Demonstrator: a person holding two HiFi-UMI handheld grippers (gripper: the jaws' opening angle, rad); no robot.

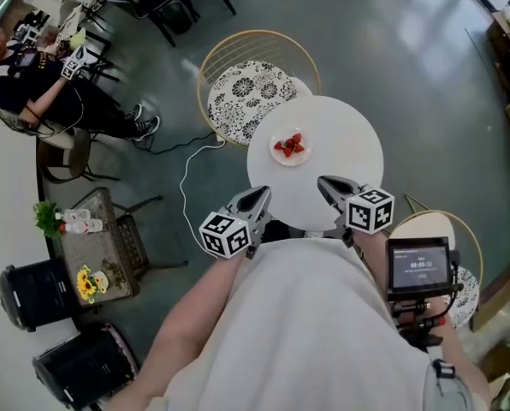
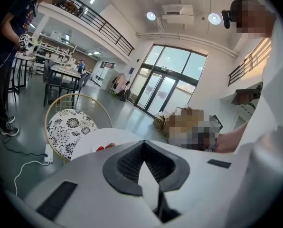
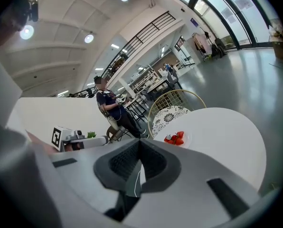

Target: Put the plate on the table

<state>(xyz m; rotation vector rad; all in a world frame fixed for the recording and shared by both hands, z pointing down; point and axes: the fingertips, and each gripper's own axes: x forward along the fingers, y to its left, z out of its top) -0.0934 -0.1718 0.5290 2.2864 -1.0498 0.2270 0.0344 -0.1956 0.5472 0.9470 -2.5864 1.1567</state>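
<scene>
- The plate (image 1: 289, 146) of strawberries (image 1: 291, 145) rests on the round white desk (image 1: 345, 131), toward 10 o'clock from its middle.
- The left gripper (image 1: 257, 199), closed and empty, hovers at the desk's 8 o'clock edge.
- The right gripper (image 1: 328, 184), also closed and empty, hovers near 6 o'clock.
</scene>
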